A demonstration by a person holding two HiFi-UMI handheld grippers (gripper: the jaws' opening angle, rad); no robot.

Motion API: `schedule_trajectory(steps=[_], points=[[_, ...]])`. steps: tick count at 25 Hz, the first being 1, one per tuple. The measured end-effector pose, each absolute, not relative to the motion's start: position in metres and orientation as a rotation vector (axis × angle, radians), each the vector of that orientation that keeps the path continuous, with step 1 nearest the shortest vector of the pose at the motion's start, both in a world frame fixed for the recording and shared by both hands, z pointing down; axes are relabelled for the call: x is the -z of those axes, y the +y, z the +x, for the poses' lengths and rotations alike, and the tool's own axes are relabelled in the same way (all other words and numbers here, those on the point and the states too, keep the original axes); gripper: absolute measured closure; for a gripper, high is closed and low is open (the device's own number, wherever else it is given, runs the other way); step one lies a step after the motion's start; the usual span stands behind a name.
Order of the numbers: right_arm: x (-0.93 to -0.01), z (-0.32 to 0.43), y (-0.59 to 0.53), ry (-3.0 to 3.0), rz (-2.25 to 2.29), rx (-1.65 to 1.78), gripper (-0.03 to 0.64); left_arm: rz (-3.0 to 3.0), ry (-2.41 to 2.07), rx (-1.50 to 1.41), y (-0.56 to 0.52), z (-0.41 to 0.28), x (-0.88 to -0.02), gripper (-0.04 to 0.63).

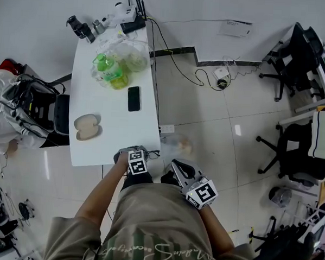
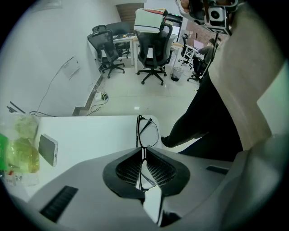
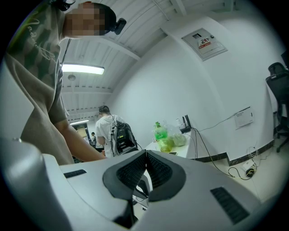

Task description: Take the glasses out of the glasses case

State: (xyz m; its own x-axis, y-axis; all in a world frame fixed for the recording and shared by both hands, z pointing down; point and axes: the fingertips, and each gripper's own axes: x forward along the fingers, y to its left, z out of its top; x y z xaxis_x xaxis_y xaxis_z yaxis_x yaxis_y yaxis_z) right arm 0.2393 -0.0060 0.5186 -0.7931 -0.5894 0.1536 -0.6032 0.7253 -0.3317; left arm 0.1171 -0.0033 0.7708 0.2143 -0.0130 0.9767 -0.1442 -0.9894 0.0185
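Left gripper (image 2: pixel 143 151): fingers (image 2: pixel 128 169) pressed together on the glasses (image 2: pixel 148 131), clamped at one lens. The other lens and part of the dark frame stick out past the tips. The glasses stand edge-on, up off the worktop (image 2: pixel 95 135), at its near rounded corner. In the head view this gripper sits at the worktop's near edge, close to the person's body (the glasses themselves are too small to pick out there).

Case (image 1: pixel 87 127): open, tan, both halves lying flat on the worktop near its left edge. It is well apart from the left gripper, and neither gripper touches it.

Right gripper (image 3: pixel 145 154): fingers closed tip to tip with nothing between them. In the head view it hangs off the worktop over the floor (image 1: pixel 206 118), just right of the left gripper. Its own view angles up at the wall.

Other stuff on the worktop:
- Phone (image 1: pixel 134 98): dark, flat, mid-worktop near the right edge, between the case and the bottles.
- Bottles (image 1: pixel 112 71): green and yellow, inside a clear bag at the far half.
- Some dark gear at the far end (can't tell what).

Office chairs (image 1: pixel 296 57) stand across the floor to the right. A person with a backpack (image 3: pixel 110 131) shows beyond the worktop in the right gripper view.
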Motion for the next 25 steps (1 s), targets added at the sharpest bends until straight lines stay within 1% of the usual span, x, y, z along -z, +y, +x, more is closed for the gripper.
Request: schedule_trajectory(steps=[5, 6, 9, 11, 19, 25], points=[[-0.517, 0.239, -0.005, -2.884, 0.993, -0.564, 0.604, 2.387, -0.189, -1.894, -0.006, 0.118, -0.767, 0.569], [-0.516, 0.239, -0.005, -2.885, 0.994, -0.564, 0.604, 2.389, -0.190, -1.893, -0.006, 0.118, -0.767, 0.556], [-0.515, 0.237, -0.004, -2.888, 0.996, -0.561, 0.604, 2.390, -0.186, -1.894, -0.005, 0.117, -0.766, 0.551], [-0.515, 0.236, -0.002, -2.885, 0.993, -0.556, 0.604, 2.399, -0.190, -1.891, -0.005, 0.116, -0.765, 0.534], [-0.514, 0.229, -0.001, -2.889, 0.984, -0.540, 0.604, 2.432, -0.272, -1.834, -0.008, 0.108, -0.757, 0.534], [-0.514, 0.225, 0.000, -2.888, 0.984, -0.535, 0.604, 2.456, -0.344, -1.727, -0.012, 0.108, -0.749, 0.534]])
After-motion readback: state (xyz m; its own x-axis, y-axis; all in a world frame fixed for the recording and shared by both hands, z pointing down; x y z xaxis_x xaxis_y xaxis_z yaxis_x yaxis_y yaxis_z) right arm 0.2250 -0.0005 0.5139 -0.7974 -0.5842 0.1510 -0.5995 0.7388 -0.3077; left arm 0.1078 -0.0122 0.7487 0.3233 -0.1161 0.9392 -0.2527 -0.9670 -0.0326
